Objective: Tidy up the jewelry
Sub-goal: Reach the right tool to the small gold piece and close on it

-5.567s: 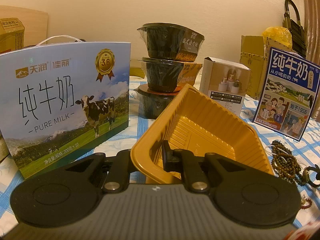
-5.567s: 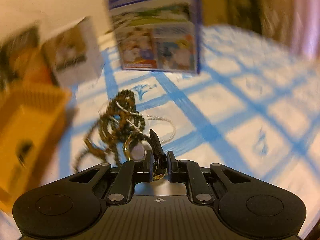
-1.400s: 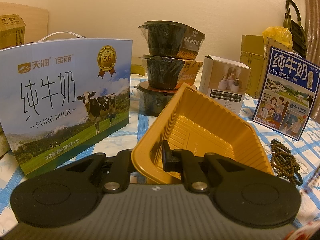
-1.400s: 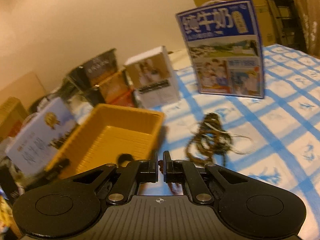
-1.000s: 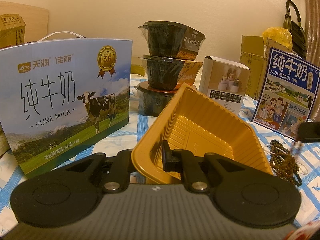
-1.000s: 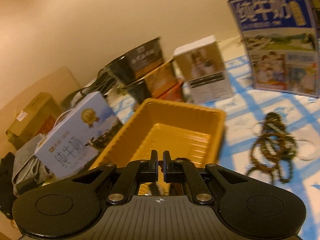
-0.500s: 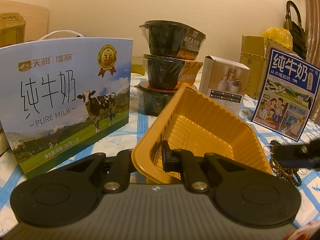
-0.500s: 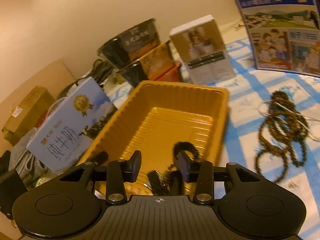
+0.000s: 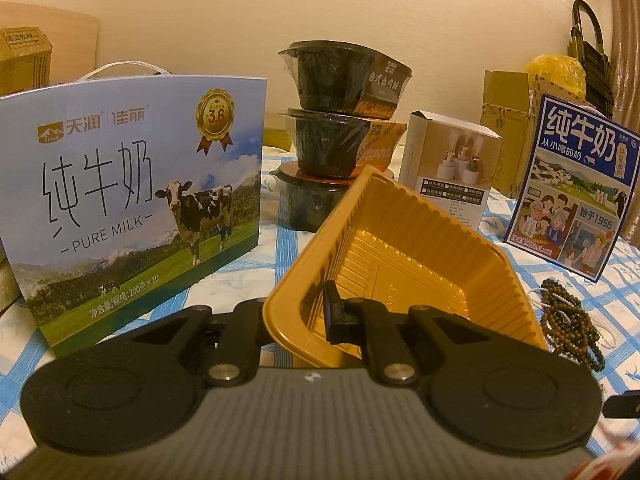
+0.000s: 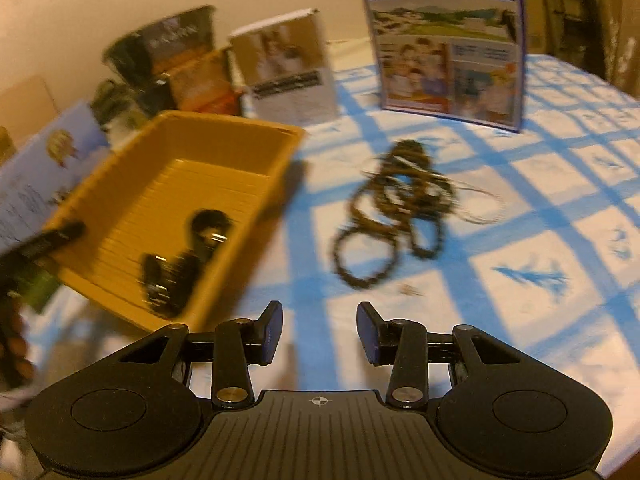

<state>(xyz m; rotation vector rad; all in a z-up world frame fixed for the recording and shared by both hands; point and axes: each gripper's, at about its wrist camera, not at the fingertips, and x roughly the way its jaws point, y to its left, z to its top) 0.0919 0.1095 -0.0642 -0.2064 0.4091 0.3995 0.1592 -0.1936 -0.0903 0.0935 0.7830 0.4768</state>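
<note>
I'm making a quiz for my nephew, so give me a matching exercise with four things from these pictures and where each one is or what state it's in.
Things:
1. left gripper
2. right gripper
3. dark jewelry piece
4. beaded necklaces

States:
A. lying on the checked tablecloth
B. jaws open, holding nothing
C. lying inside the yellow tray
D. clamped on the tray's rim

Pairs: 1-D, 2-B, 3-C, 4-A

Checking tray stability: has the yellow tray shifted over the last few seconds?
No. In the left wrist view the yellow tray keeps its place against the milk carton.
</note>
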